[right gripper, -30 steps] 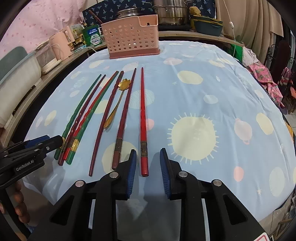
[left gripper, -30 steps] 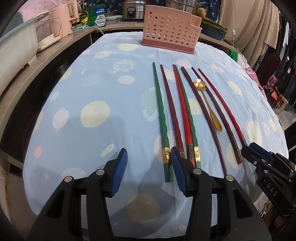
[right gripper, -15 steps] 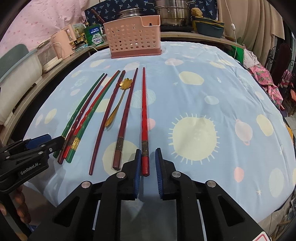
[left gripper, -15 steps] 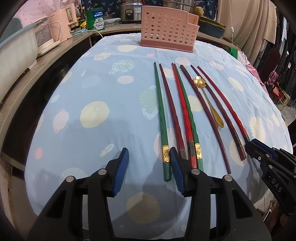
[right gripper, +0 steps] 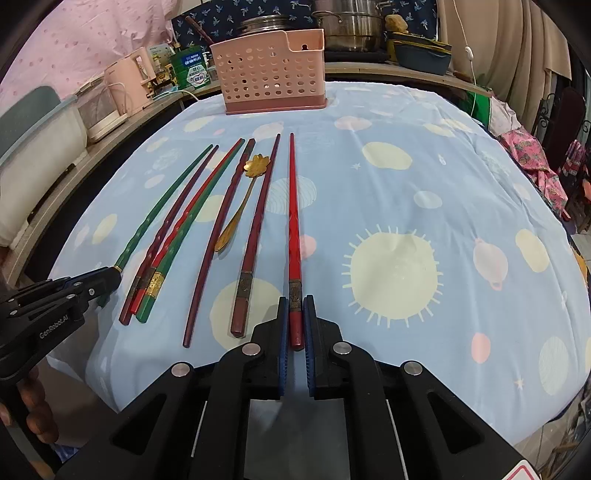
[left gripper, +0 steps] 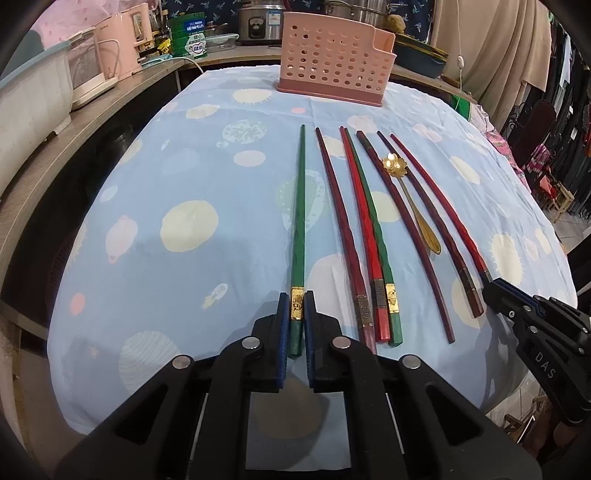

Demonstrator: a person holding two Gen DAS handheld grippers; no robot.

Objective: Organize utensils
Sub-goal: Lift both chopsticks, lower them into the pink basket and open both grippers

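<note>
Several long chopsticks and a gold flower spoon (left gripper: 410, 192) lie in a row on the blue patterned tablecloth. My left gripper (left gripper: 296, 308) is shut on the near end of the leftmost green chopstick (left gripper: 298, 221). My right gripper (right gripper: 295, 310) is shut on the near end of the rightmost red chopstick (right gripper: 293, 221). Both chopsticks still lie on the cloth. A pink perforated utensil basket (left gripper: 332, 66) stands at the far edge of the table; it also shows in the right wrist view (right gripper: 271, 77). The spoon also shows there (right gripper: 240, 206).
Between the two held chopsticks lie dark red, red and green ones (left gripper: 369, 229). A counter with a pink kettle (left gripper: 118, 48), boxes and pots (right gripper: 351, 33) runs behind and left of the table. The right gripper (left gripper: 517, 314) shows in the left wrist view.
My left gripper shifted right over the green chopstick and closed on it. My right gripper closed fully on the red chopstick's end.
</note>
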